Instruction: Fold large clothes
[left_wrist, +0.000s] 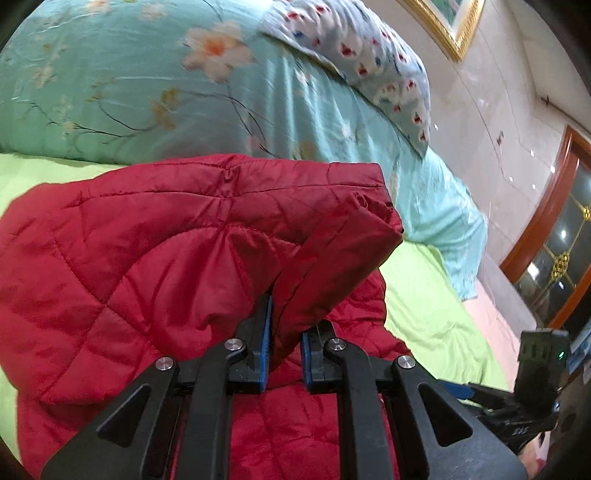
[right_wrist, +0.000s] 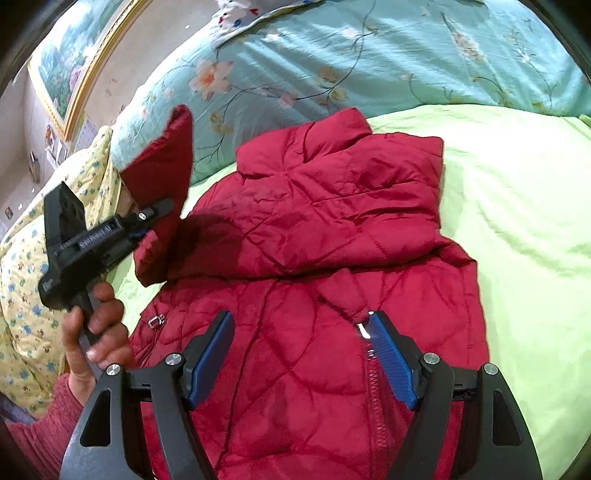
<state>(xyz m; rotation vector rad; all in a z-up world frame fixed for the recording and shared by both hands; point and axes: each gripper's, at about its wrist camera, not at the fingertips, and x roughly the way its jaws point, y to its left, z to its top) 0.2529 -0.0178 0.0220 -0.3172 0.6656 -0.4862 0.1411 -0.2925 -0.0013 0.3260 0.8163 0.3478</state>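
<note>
A red quilted jacket (right_wrist: 332, 258) lies on a green bedsheet (right_wrist: 517, 240). Its right sleeve is folded across the chest. My left gripper (left_wrist: 286, 343) is shut on the jacket's left sleeve (left_wrist: 325, 258) and holds it lifted above the jacket body. In the right wrist view the left gripper (right_wrist: 147, 221) shows at the left, held by a hand, with the red sleeve (right_wrist: 166, 166) standing up from it. My right gripper (right_wrist: 299, 354) is open and empty, hovering just above the lower front of the jacket near its zipper (right_wrist: 373, 369).
A teal floral quilt (left_wrist: 147, 81) is piled behind the jacket, with a blue patterned pillow (left_wrist: 369, 55) on top. A yellow floral blanket (right_wrist: 37, 258) lies at the left. A gold-framed picture (right_wrist: 74, 66) hangs on the wall. A wooden-framed window (left_wrist: 554, 251) is at the right.
</note>
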